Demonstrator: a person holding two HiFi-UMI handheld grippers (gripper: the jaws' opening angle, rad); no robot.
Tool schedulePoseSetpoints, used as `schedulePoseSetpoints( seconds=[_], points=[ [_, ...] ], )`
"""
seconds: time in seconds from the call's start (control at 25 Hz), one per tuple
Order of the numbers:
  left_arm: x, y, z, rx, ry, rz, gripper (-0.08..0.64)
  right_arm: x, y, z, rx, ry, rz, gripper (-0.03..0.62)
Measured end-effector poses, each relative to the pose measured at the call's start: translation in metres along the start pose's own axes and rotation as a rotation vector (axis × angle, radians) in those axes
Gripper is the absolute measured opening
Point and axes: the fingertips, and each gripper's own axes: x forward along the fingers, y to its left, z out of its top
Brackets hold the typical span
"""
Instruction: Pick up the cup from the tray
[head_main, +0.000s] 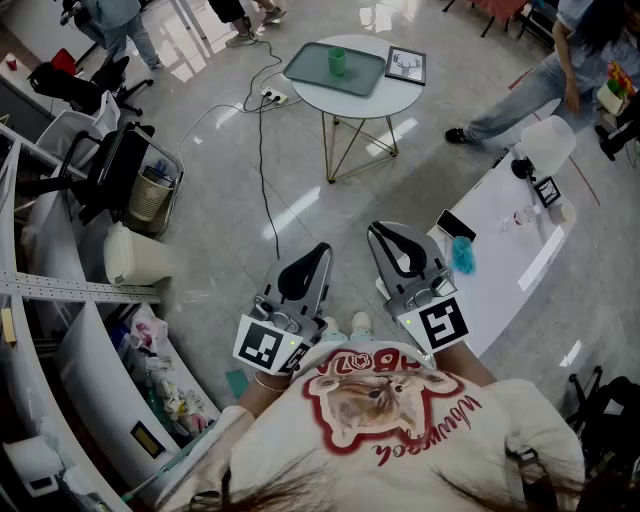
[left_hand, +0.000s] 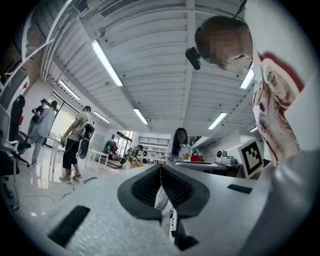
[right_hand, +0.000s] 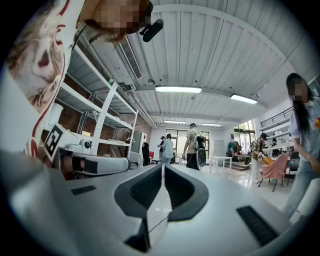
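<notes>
The person is standing well apart from the round table (head_main: 385, 95), holding both tools close to the chest. The left hand-held gripper (head_main: 324, 249) and the right hand-held gripper (head_main: 374, 229) are both showing jaws closed together, with nothing between them. The green cup (head_main: 338, 62) is standing upright on the grey-green tray (head_main: 305, 66) at 12 o'clock in the head view, with a framed picture (head_main: 405, 64) lying just beside the tray at its 3 o'clock.

Nothing is being reached for yet, so the step in hand appears to be the approach. To do it well, the person should walk toward 12 o'clock and mind the cable (head_main: 262, 150) trailing over the floor at 11 o'clock. The jaws of one gripper should open wide before arriving. It should meet the cup level from the side, so the pads close on its wall without tipping it.
</notes>
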Motion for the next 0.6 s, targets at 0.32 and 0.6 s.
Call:
schedulePoseSetpoints(
  seconds=[0.32, 0.6],
  points=[
    [-0.0018, 0.0064, 0.0005, -0.006, -0.007, 0.016, 0.015, 0.0031, 0.0025, -0.0022, 0.006, -0.001, 0.003, 0.041],
    [-0.0034, 0.0082, 0.0038, 0.0, -0.01, 0.02, 0.015, 0.0048, 0.0038, -0.0017, 0.021, -0.001, 0.006, 0.041]
  ],
)
